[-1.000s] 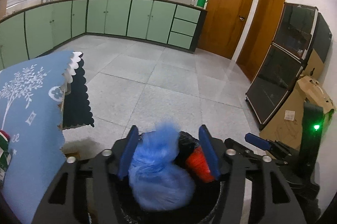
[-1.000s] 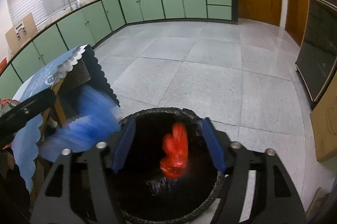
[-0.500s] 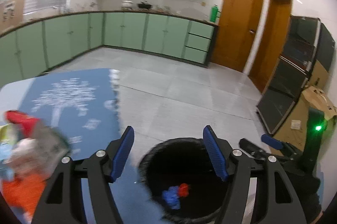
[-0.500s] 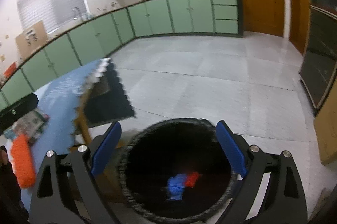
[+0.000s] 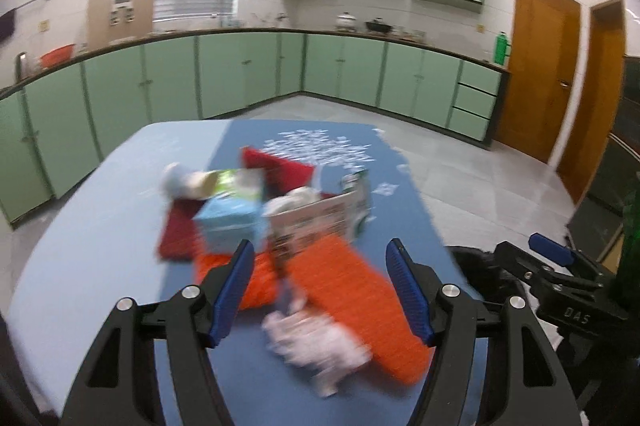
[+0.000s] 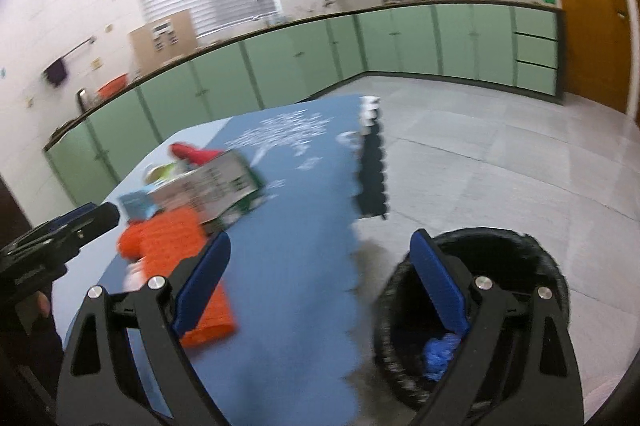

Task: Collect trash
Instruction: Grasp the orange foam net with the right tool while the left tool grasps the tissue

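- Trash lies heaped on the blue cloth-covered tabletop, blurred in both views.
- At the heap's left a dark red flat piece lies on the cloth, with a white crumpled wad behind it.
- A light blue carton stands in the middle of the heap, touching a printed white cardboard box on its right.
- Orange mesh netting spreads across the near side, and a pale crumpled plastic wrapper lies just in front of it.
- The left tool hangs above this near part of the heap, its blue pads spread with nothing between them; its jaws have just been opening.
- The right tool is just beside the tabletop's scalloped edge, its blue pads set wide with nothing between them; its jaws have just been opening too.
- Right of the tabletop, on the grey tiled floor, stands a round black bin lined with a black bag.
- A crumpled blue wad lies at the bottom of that bin, partly hidden by the right tool's finger.
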The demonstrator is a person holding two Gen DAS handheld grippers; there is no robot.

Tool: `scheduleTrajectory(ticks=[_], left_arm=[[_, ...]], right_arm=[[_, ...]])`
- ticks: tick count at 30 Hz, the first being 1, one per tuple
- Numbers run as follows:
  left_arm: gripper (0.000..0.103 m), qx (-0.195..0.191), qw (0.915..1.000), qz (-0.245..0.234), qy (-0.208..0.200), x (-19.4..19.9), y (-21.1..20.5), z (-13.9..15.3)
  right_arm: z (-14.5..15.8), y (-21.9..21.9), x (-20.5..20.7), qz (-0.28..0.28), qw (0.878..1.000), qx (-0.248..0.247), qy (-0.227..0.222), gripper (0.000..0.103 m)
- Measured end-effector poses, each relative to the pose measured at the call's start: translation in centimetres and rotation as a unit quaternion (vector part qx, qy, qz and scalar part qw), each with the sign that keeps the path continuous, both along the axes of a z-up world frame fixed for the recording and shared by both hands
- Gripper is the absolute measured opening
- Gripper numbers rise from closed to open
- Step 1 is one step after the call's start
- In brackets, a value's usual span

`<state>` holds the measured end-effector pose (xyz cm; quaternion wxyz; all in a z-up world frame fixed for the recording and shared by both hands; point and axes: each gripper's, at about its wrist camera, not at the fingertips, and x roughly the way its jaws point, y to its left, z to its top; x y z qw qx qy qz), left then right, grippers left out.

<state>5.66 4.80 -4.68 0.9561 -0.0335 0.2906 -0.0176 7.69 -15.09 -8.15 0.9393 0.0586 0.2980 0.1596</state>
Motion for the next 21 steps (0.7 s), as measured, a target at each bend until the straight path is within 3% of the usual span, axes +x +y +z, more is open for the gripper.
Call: scheduleTrajectory(ticks=[8,15,18,20,21], left_arm=[[0.067,-0.009,0.9991,0.040,0.014,-2.2,3.6,-2.1],[0.067,-0.020,0.9987,0.045,0.016,-2.8,4.4,-3.1],[0.067,-0.025,0.9985,0.046,0.016,-2.8,4.6,-3.2],[0.067,-0.025,0.9985,0.047,0.016,-2.9,4.7,-3.3],[0.067,-0.025,0.9985,0.047,0.016,-2.9,4.7,-3.3]], right_arm=[[-1.0,5.2,-0.9,0.058,0.998,-0.016,0.012,0.086],[-2.3,7.8,-0.7,0.070,0.996,-0.046,0.021,0.085],[-3.1,8.2,-0.5,0.075,0.995,-0.053,0.034,0.080],[-3.6,8.3,-0.3,0.082,0.994,-0.051,0.047,0.073],[-3.9,8.3,-0.2,0.089,0.993,-0.047,0.055,0.064]])
